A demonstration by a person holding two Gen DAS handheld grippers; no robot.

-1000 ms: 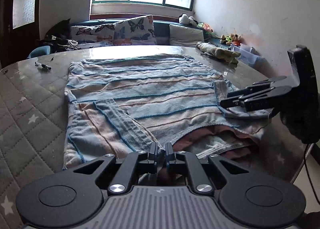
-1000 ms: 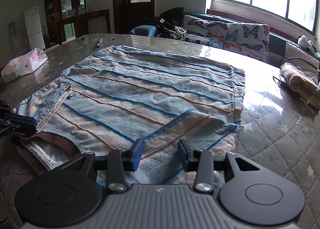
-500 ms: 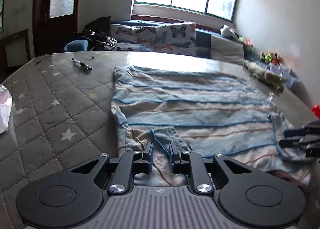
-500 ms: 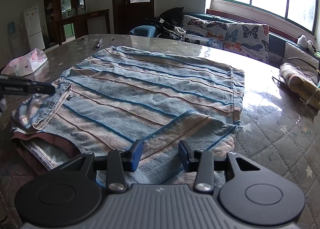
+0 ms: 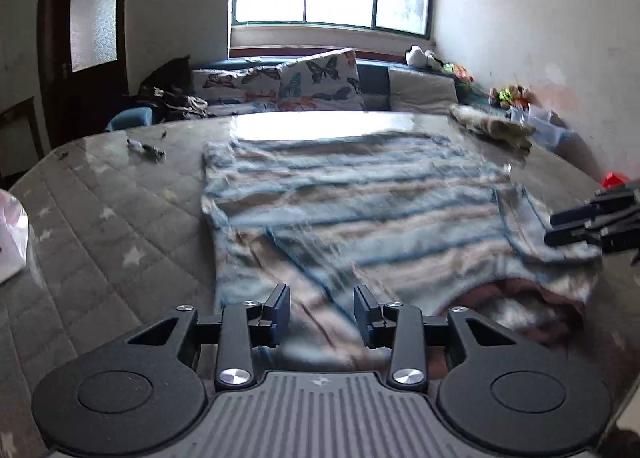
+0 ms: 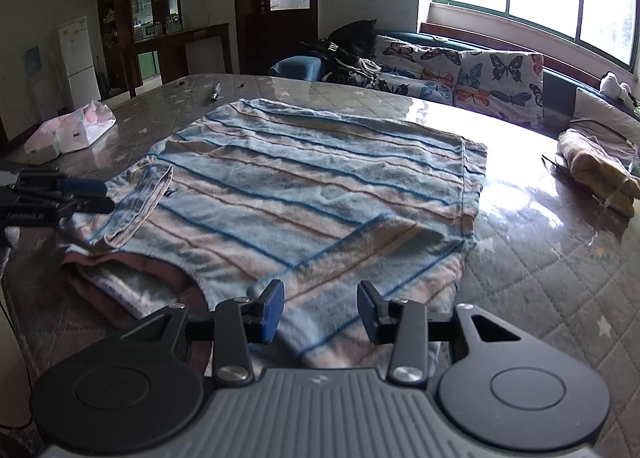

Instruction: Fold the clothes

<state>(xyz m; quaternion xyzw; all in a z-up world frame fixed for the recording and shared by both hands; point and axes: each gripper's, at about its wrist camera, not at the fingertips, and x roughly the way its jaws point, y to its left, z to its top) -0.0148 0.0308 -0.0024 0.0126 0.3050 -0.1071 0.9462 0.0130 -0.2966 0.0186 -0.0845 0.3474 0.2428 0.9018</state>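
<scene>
Left wrist view shows my left gripper (image 5: 322,310) poised over the near edge of the striped garment (image 5: 360,210), its jaws spread with nothing pinched between them; they have just been opening, and only cloth lying flat shows through the gap. My right gripper (image 6: 320,312) hangs over the garment's other near corner, jaws likewise parted and empty, the fabric beneath them untouched by the pads as far as I can tell.

That garment is my landmark. It lies spread across the middle of the quilted table (image 6: 540,266), front down or up I cannot say. Both its sleeves are already turned in: the left sleeve (image 6: 140,202) is folded over onto the body at the garment's left edge, and the right sleeve (image 6: 384,246) lies slantwise across the body near the right edge. At the near edge the neck opening (image 6: 152,278) shows a reddish lining.

I judge the folding to be at an early-middle stage: the sleeves are in, the body is still full length. What remains, I think, is bringing one end over the other, perhaps twice, then smoothing. Beyond the garment's far right corner sits a folded cloth bundle (image 6: 596,174); off its far left a plastic bag (image 6: 72,130).
</scene>
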